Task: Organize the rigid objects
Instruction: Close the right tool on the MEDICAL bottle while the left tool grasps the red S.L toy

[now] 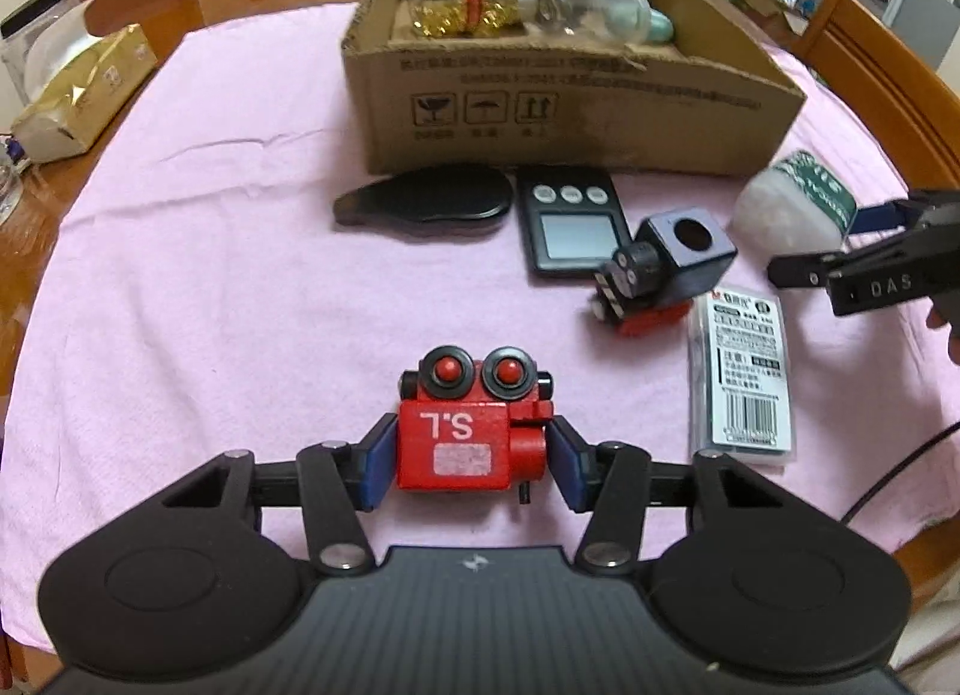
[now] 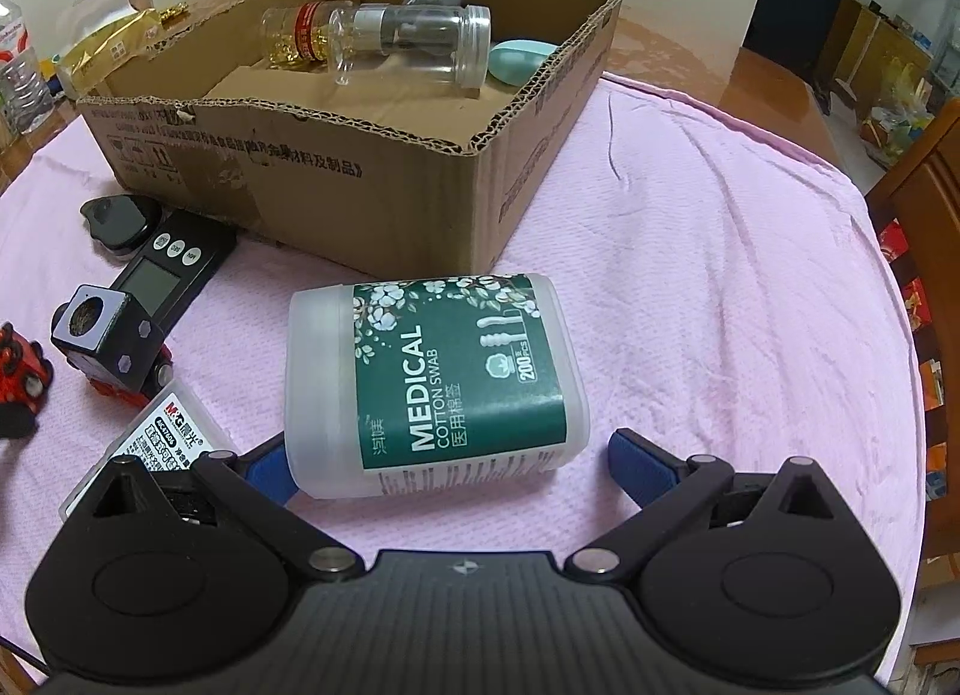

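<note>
Red toy train (image 1: pixel 471 434): on the pink cloth (image 1: pixel 210 275), in front of the cardboard box (image 1: pixel 564 113). Your left gripper (image 1: pixel 471 449) brackets it low and level, blue pads beside both flanks; contact unclear. Your right gripper (image 2: pixel 447 464) straddles the cotton swab box (image 2: pixel 432 383), fingers spread wide; its left pad partly hidden behind the box.

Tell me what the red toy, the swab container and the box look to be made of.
Red toy: probably painted wood, blocky with a matte coat, though plastic is possible. Swab container: translucent frosted plastic with a glossy green printed label. Box: brown corrugated cardboard, with fluting visible along the cut rim.
</note>
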### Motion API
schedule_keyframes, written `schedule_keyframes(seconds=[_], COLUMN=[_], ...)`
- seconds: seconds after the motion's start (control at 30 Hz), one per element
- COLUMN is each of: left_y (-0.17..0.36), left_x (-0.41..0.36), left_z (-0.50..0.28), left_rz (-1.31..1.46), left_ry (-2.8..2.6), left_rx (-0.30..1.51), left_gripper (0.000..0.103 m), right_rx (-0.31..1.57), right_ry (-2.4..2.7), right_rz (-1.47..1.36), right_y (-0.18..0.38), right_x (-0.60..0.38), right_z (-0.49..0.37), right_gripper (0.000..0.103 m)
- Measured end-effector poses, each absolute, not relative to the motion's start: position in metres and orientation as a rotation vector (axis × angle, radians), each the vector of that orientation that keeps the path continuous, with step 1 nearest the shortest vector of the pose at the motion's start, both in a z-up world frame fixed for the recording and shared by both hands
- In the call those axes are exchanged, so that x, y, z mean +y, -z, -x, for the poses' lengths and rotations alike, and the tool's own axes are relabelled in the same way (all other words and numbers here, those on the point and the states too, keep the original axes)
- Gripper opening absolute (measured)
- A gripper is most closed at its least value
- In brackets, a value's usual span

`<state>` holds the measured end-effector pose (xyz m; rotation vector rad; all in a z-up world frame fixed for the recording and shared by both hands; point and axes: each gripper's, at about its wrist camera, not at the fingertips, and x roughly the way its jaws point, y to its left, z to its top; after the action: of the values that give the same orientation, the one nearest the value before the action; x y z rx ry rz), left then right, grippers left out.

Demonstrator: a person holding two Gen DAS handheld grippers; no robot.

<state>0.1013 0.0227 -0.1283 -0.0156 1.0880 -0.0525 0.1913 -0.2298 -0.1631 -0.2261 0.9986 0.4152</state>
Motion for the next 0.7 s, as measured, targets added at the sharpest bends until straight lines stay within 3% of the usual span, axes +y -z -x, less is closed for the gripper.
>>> schedule_keyframes(seconds=[0.07,0.3,0.47,0.7], left_y=[0.130,0.134,0.138,0.142], left_x=[0.022,0.009,0.009,0.009], left_z=[-0.101,-0.100,-0.105,-0.105], left_rz=[0.016,-0.013,0.008,0.031], left_ry=[0.040,0.010,-0.023,-0.064], left_rx=[1.081,1.061,1.090,1.068], left_gripper=[0.064,0.077,0.098,0.103], right_rx=[0.992,0.999,1.009,1.018], right_ry=[-0.416,-0.432,-0.472,-0.519], right_rz=[0.225,0.238,0.265,0.295], right_y=[0.163,0.162,0.161,0.162], right_x=[-0.231,-0.229,-0.225,-0.217], right_z=[-0.190,-0.193,-0.201,-0.211], right_gripper=[0.103,0.103,0.103,0.103])
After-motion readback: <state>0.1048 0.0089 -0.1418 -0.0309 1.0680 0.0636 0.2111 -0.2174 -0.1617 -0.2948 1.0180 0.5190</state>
